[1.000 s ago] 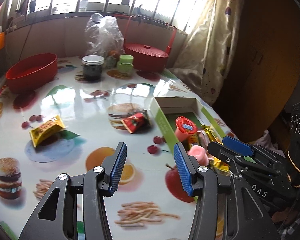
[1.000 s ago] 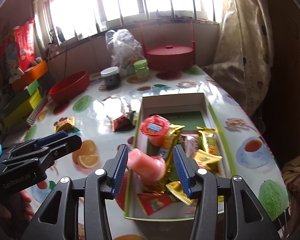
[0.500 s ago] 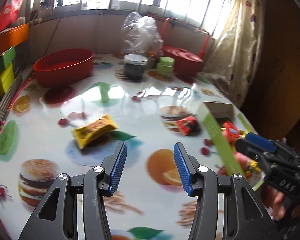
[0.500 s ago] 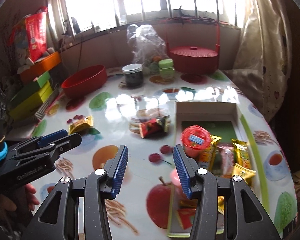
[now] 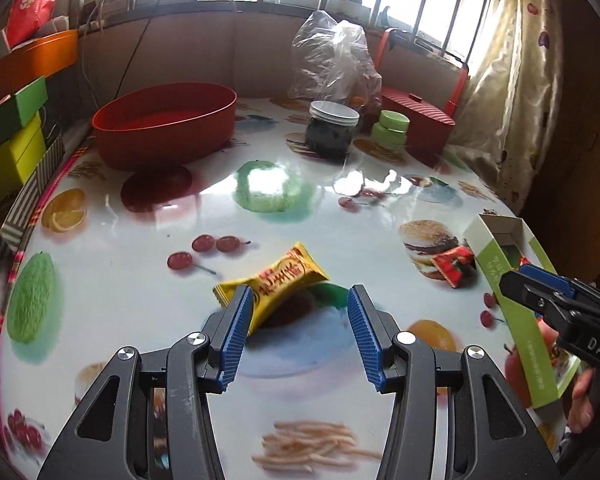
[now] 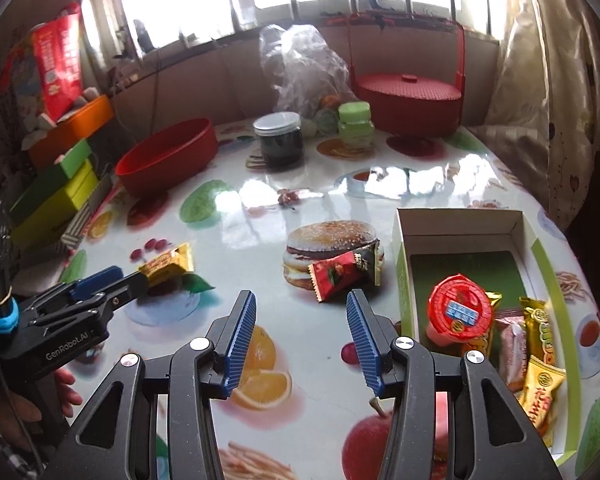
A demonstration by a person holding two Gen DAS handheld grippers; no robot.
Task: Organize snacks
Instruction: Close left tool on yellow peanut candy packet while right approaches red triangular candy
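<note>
Hovering, left gripper jaws spread and empty, over yellow foil snack packet lying flat on glossy tablecloth; right gripper likewise spread near red wrapper. Risk: slick foil skidding away, missing green cardboard box.
</note>
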